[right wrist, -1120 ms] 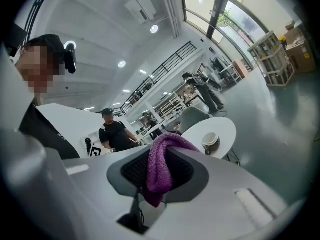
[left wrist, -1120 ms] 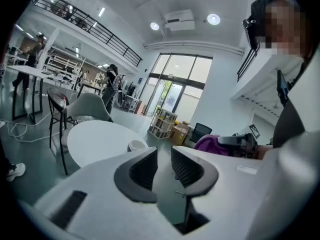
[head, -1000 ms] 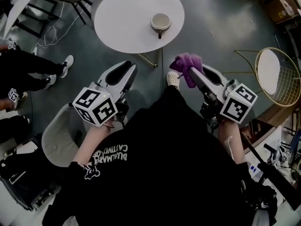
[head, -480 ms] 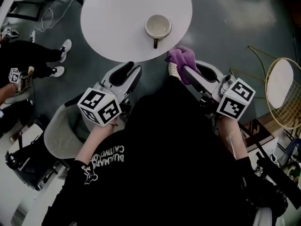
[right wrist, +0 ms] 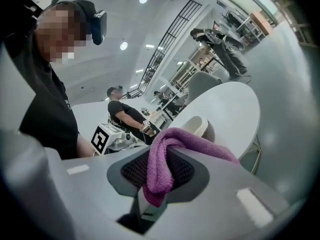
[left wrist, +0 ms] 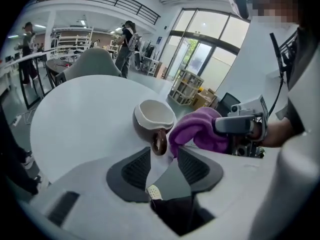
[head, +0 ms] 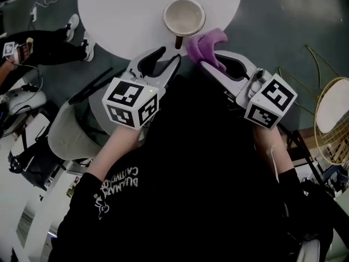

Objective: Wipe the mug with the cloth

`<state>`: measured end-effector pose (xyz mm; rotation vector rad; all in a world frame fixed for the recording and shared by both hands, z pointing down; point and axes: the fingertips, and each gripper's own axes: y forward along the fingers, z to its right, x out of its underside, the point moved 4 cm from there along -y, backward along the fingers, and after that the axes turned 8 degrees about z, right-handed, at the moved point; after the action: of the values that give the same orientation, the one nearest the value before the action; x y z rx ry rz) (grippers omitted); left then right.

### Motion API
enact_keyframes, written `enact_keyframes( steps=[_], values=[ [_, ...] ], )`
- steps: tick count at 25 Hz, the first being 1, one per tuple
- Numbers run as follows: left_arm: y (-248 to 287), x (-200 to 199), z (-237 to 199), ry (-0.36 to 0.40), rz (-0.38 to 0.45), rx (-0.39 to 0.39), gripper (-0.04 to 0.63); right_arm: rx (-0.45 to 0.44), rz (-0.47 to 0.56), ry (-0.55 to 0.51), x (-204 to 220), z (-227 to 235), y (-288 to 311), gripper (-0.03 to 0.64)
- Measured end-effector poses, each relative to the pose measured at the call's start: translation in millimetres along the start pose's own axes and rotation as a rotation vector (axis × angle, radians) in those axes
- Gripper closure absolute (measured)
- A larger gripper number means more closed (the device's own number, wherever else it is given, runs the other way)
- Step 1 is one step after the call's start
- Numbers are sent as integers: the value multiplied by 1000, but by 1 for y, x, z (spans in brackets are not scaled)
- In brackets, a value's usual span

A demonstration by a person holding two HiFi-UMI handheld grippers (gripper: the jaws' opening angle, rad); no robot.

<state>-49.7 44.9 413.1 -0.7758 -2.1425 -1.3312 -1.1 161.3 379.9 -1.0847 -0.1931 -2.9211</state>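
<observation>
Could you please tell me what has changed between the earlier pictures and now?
Both grippers closed in on the brown-and-cream ceramic mug. The left gripper has just been opening its jaws; they grip nothing, and the mug's handle sits just beyond them. The right gripper stays shut on the purple terry cloth. The mug stays on the round white table.

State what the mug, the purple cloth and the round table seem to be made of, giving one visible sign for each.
The mug is probably glazed ceramic: smooth cream inside, brown outside, thick rim. The cloth is soft fabric, likely terry or microfibre: its nubby weave shows. The table has a smooth matte white top; the material is unclear, perhaps painted wood or laminate.
</observation>
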Motion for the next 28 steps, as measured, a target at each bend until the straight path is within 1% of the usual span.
enact_keyframes(
  steps=[3,6,8,12,14,16,19,21,22,24,28],
  values=[
    [28,-3,1,19,-31,-16,417,-37,-39,-12,2,19,7,538],
    [34,-3,-13,32,-54,-43,417,-62,-95,-19,8,26,27,538],
    [39,-2,-20,38,-63,-57,434,-75,-130,-23,12,34,35,538],
    [58,-2,-6,41,-84,-61,462,-74,-201,-33,15,49,25,537],
    [59,-3,-1,39,-101,-62,469,-72,-232,-17,14,47,24,537],
    [53,-7,-5,49,-115,-65,477,-76,-257,-1,12,41,32,537],
    [44,-15,-18,71,-132,-64,483,-99,-277,-2,5,33,52,537],
    [43,-19,-19,72,-137,-59,521,-112,-280,-2,2,32,58,537],
    [44,-19,-19,67,-141,-56,525,-117,-281,3,1,33,59,537],
    [44,-19,-19,64,-154,-52,526,-122,-281,22,1,34,60,537],
    [43,-18,-23,81,-189,-35,525,-122,-281,59,4,35,62,537]
  ],
)
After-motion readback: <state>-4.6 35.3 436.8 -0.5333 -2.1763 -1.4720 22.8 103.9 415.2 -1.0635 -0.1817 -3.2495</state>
